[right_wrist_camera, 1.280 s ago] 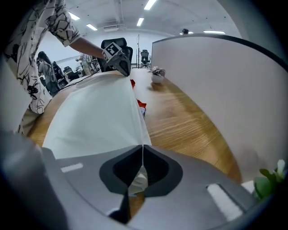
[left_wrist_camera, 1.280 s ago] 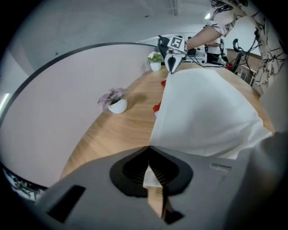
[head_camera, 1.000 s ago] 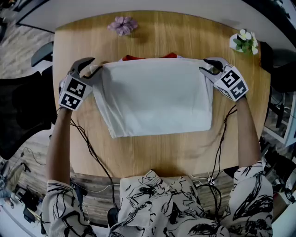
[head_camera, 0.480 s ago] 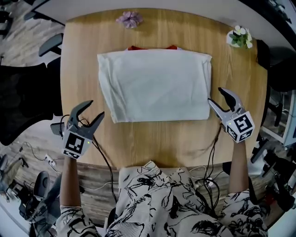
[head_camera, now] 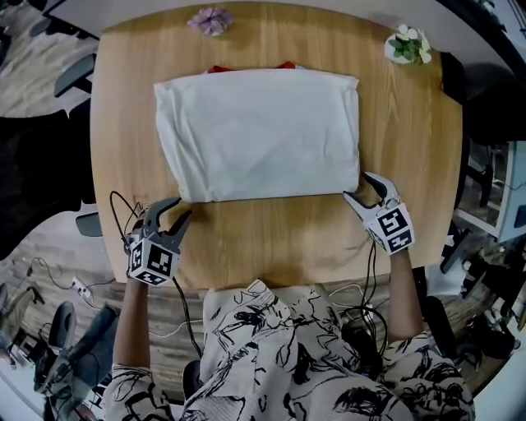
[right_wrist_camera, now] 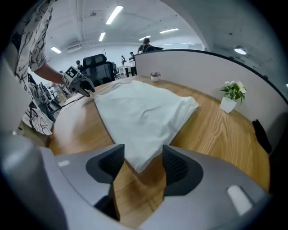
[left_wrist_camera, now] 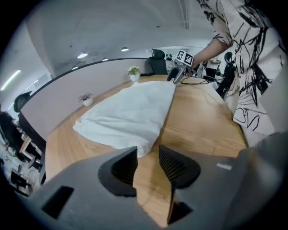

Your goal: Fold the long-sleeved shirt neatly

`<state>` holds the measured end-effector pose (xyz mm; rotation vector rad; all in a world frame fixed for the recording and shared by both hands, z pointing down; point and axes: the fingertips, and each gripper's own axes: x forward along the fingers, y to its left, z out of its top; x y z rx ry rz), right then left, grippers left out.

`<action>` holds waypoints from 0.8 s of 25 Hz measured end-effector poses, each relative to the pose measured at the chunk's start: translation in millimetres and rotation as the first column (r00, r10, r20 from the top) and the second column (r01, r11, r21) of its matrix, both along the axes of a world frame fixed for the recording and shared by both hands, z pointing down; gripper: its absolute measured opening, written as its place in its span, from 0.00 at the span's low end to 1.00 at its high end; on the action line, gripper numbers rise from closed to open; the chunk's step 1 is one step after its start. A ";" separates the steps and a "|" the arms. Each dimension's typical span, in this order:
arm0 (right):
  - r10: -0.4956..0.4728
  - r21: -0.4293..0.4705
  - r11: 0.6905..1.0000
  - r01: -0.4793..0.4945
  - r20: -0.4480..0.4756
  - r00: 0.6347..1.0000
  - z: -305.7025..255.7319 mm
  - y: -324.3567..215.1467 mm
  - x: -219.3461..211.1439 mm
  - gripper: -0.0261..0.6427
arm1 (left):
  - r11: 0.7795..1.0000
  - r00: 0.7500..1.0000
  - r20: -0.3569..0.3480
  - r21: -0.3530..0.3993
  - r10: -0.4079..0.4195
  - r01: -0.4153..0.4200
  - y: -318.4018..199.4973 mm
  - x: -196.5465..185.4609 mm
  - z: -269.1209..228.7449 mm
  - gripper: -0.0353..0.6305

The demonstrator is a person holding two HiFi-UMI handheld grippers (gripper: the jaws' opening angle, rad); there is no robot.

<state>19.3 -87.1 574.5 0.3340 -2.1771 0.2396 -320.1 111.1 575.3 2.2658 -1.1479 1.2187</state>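
The white long-sleeved shirt (head_camera: 259,131) lies folded into a flat rectangle on the wooden table (head_camera: 271,238), with a bit of red showing at its far edge. My left gripper (head_camera: 177,210) sits just off the shirt's near left corner. Its jaws have just been closing; they are still apart, with the corner (left_wrist_camera: 144,148) just ahead of the tips and nothing gripped (left_wrist_camera: 147,155). My right gripper (head_camera: 357,186) is at the near right corner. Its jaws have just been opening, and the corner (right_wrist_camera: 141,164) lies loose between them without touching the pads (right_wrist_camera: 143,157).
A purple flower (head_camera: 209,20) lies at the table's far edge and a small potted plant (head_camera: 407,45) stands at the far right corner. Cables hang from both grippers over the table's near edge. Office chairs stand around the table.
Both grippers left the shirt's far corners, swung back to the table's near side, and now sit at the near corners. The shirt lies flat and still.
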 end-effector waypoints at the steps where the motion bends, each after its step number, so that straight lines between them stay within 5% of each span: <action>1: -0.008 0.007 1.000 0.008 -0.021 1.000 3.8 2.7 3.5 0.46 | 1.000 1.000 0.014 -0.004 0.015 -0.015 0.7 3.0 3.7 0.29; 6: -0.047 0.023 0.999 0.049 -0.087 0.995 14.8 10.0 15.9 0.41 | 1.000 0.998 0.056 0.005 0.021 -0.021 -4.4 10.7 13.9 0.15; 13: -0.086 0.054 0.994 0.098 -0.196 0.977 23.8 5.9 19.2 0.09 | 0.999 0.999 0.040 0.006 -0.036 0.036 -1.4 0.9 8.6 0.08; 17: -0.077 0.044 0.995 0.089 -0.225 0.971 27.5 5.8 18.7 0.08 | 0.984 0.984 -0.017 -0.020 -0.177 0.177 7.0 -17.1 5.6 0.08; 20: -0.070 0.039 0.996 0.081 -0.230 0.971 27.0 6.3 19.3 0.08 | 0.928 0.923 -0.097 -0.059 -0.372 0.368 12.5 -41.5 0.7 0.08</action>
